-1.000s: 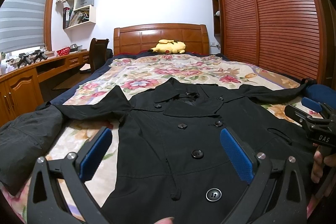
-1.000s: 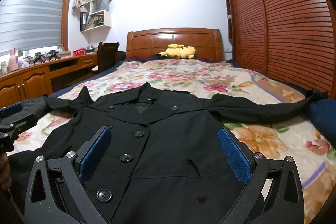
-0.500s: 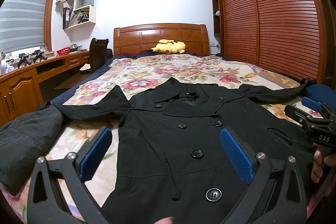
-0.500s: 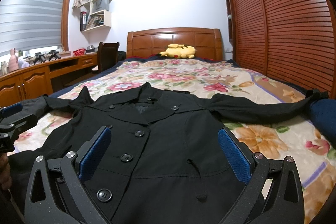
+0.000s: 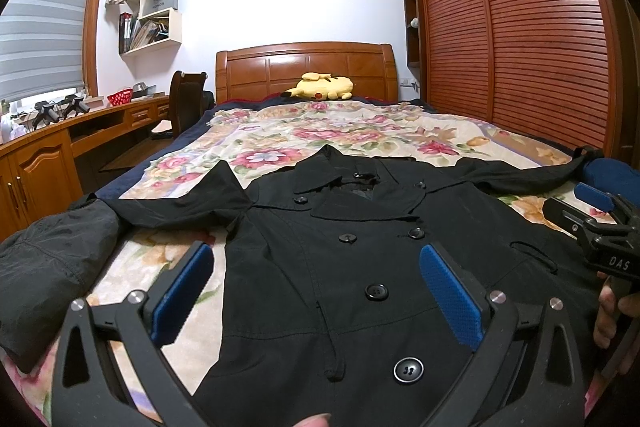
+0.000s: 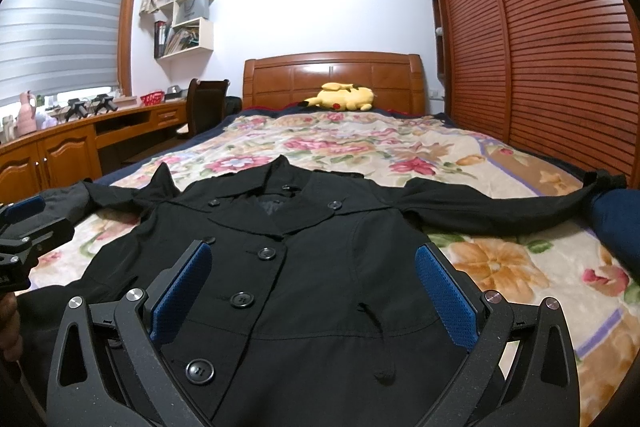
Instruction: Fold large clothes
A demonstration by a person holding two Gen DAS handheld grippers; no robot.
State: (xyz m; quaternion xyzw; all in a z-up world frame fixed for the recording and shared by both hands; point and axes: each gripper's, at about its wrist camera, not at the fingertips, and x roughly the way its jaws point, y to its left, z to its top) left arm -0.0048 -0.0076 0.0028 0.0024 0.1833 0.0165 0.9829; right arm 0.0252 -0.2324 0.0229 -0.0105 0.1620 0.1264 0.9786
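Observation:
A black double-breasted coat [image 5: 352, 251] [image 6: 320, 267] lies face up on the bed, collar toward the headboard, both sleeves spread out sideways. Its left sleeve [image 5: 60, 259] hangs bunched over the bed's left edge; its right sleeve [image 6: 500, 207] reaches the right edge. My left gripper [image 5: 316, 291] hovers open over the coat's lower front, nothing between its blue pads. My right gripper [image 6: 308, 287] is open too, above the coat's lower front. Each gripper shows at the edge of the other's view: the right one [image 5: 592, 219], the left one [image 6: 28, 227].
The bed carries a floral cover [image 5: 340, 131] with a yellow plush toy [image 5: 320, 89] at the wooden headboard [image 6: 332, 75]. A slatted wardrobe [image 6: 560, 47] lines the right side. A desk [image 5: 60, 139] and chair [image 6: 206, 103] stand left. A dark blue roll [image 6: 616, 223] lies beside the right sleeve end.

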